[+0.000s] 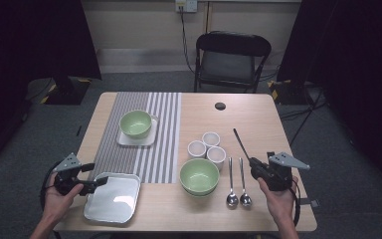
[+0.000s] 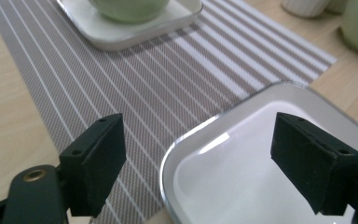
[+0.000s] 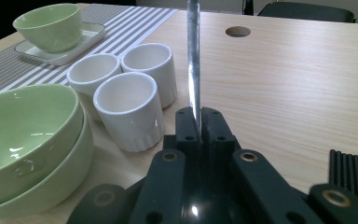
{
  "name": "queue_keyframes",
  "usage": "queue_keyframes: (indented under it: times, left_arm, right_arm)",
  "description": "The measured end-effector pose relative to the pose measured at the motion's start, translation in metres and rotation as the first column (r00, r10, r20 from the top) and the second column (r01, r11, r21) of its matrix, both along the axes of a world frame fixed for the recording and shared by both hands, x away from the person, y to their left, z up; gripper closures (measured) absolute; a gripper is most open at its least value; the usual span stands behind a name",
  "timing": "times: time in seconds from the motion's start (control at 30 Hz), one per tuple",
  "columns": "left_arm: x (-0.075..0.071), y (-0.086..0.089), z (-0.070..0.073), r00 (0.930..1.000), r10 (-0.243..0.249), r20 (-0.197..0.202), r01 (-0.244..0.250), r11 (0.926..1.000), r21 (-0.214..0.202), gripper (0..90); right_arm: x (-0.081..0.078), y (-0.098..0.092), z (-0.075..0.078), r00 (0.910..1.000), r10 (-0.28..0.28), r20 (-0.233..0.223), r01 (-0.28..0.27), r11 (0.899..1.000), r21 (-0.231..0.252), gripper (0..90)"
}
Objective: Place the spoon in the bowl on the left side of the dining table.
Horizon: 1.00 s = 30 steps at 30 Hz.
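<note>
Bare bench [image 1: 258, 124] at far right corner; 3 cups [image 1: 207, 147], stacked bowls [image 1: 199, 177], 2 spoons [image 1: 238, 186] crowd near edge.

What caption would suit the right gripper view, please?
Right gripper shut on a metal utensil, beside three white cups and stacked green bowls.

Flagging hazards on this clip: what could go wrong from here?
1. The right gripper pinches a thin utensil by one end; its long free end could swing into the white cups.
2. The left gripper, jaws open, straddles the tray rim and might push it off the near table edge.
</note>
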State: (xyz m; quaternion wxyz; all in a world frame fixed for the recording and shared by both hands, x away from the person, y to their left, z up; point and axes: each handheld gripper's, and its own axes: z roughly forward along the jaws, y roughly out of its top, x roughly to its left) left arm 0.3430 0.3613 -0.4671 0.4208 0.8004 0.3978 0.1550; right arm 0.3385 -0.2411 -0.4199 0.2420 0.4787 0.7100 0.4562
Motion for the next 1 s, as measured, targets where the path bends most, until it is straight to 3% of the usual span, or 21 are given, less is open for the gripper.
queue_keyframes:
  times: [0.17,0.33,0.43,0.5,0.57,0.7,0.87,0.93,1.0]
  left_arm:
    - [-0.020,-0.002,0.005,1.0000,0.002,0.001,-0.002,0.9977,-0.067,18.3]
    - [-0.027,-0.018,0.015,0.9996,-0.011,0.025,0.013,0.9984,-0.055,18.2]
    - [-0.025,-0.025,0.018,0.9993,-0.021,0.030,0.023,0.9972,-0.071,18.3]
    - [-0.025,-0.032,0.018,0.9986,0.005,0.053,-0.002,0.9987,-0.051,19.9]
    - [-0.023,-0.036,0.019,0.9992,-0.020,0.034,0.022,0.9973,-0.069,19.6]
    - [-0.021,-0.051,0.025,0.9974,-0.054,0.048,0.058,0.9953,-0.077,19.1]
    - [-0.012,-0.067,0.033,0.9943,-0.091,0.055,0.094,0.9943,-0.050,18.7]
    - [-0.009,-0.071,0.036,0.9940,-0.091,0.061,0.096,0.9916,-0.086,18.8]
    - [-0.006,-0.077,0.041,0.9925,-0.097,0.074,0.103,0.9913,-0.082,18.7]
  right_arm:
    - [-0.001,0.003,0.002,1.0000,0.005,0.008,-0.005,1.000,-0.001,86.6]
    - [-0.002,0.009,0.005,0.9996,0.023,0.018,-0.023,1.000,-0.001,86.6]
    - [-0.003,0.014,0.007,0.9990,0.036,0.026,-0.036,0.999,0.001,86.6]
    - [-0.004,0.016,0.008,0.9985,0.044,0.031,-0.044,0.999,-0.001,86.6]
    - [-0.005,0.018,0.009,0.9979,0.055,0.035,-0.056,0.998,0.021,86.6]
    - [-0.007,0.027,0.015,0.9957,0.075,0.053,-0.077,0.997,0.025,86.5]
    - [-0.010,0.039,0.020,0.9915,0.110,0.069,-0.112,0.993,0.026,86.6]
    - [-0.011,0.042,0.021,0.9902,0.119,0.072,-0.122,0.992,0.030,86.6]
    - [-0.010,0.044,0.021,0.9895,0.125,0.072,-0.127,0.991,0.030,86.6]
